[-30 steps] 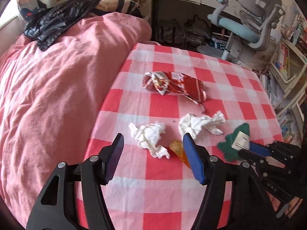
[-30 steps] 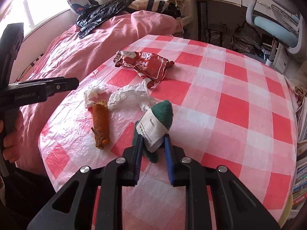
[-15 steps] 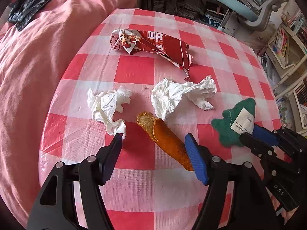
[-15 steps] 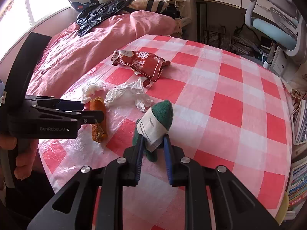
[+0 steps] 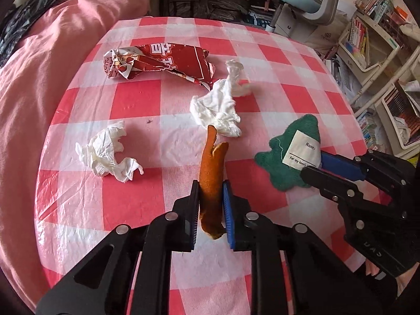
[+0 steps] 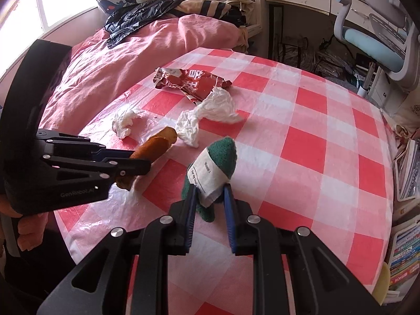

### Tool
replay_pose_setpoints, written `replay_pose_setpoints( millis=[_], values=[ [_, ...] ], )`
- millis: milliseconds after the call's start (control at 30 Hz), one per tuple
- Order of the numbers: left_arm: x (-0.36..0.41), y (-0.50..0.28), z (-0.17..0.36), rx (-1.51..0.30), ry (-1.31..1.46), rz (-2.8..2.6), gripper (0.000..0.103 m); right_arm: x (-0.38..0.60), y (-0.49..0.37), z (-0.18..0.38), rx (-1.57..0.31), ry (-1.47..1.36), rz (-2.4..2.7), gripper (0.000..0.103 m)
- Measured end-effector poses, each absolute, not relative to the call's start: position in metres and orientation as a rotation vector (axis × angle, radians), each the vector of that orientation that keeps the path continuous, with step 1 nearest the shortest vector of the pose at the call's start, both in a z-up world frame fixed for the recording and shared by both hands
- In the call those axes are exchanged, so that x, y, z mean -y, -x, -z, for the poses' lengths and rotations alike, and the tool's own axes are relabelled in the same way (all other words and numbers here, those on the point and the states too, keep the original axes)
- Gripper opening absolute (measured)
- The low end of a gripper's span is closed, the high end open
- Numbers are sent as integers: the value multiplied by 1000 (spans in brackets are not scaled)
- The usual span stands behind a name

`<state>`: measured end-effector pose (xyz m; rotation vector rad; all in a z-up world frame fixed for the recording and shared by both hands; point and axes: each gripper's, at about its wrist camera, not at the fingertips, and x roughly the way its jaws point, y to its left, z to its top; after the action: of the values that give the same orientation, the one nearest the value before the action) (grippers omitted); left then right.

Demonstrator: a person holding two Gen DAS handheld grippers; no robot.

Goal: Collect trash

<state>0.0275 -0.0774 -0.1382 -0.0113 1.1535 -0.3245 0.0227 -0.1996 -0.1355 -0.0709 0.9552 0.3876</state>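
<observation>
Left wrist view: close above the counter (image 5: 147, 105), looking forward along its tool (image 5: 211, 204). Right wrist view: likewise, from the right, facing the bed (image 6: 126, 60). Both share the checked counter top.

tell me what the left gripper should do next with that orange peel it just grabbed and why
Probably lift it straight up a little. The left gripper is shut on the orange peel, whose tip sits against the crumpled tissue, so a sideways pull might drag that along. No bin is in view, and the right gripper holds the green cloth.
</observation>
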Motion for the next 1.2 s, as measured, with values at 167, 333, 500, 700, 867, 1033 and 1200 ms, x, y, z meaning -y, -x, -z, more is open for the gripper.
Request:
replay_pose_setpoints(
  millis=[167,333,500,700,867,1033,1200],
  values=[
    [69,-15,119,-1114,32,350,16,211,-18,133,-949,68,-368,21],
    [86,-6,108,-1062,-52,334,16,213,-11,129,-936,91,-367,21],
    [101,-1,88,-982,-103,332,16,213,-5,127,-929,138,-360,20],
    [99,-1,76,-935,-120,312,16,214,-7,131,-936,168,-336,20],
    [90,-4,72,-918,-111,288,16,206,-7,132,-930,187,-340,20],
    [87,-5,73,-920,-104,283,16,199,-3,133,-928,220,-351,20],
    [92,-6,76,-928,-104,288,16,202,-1,130,-919,220,-349,20]
  ],
)
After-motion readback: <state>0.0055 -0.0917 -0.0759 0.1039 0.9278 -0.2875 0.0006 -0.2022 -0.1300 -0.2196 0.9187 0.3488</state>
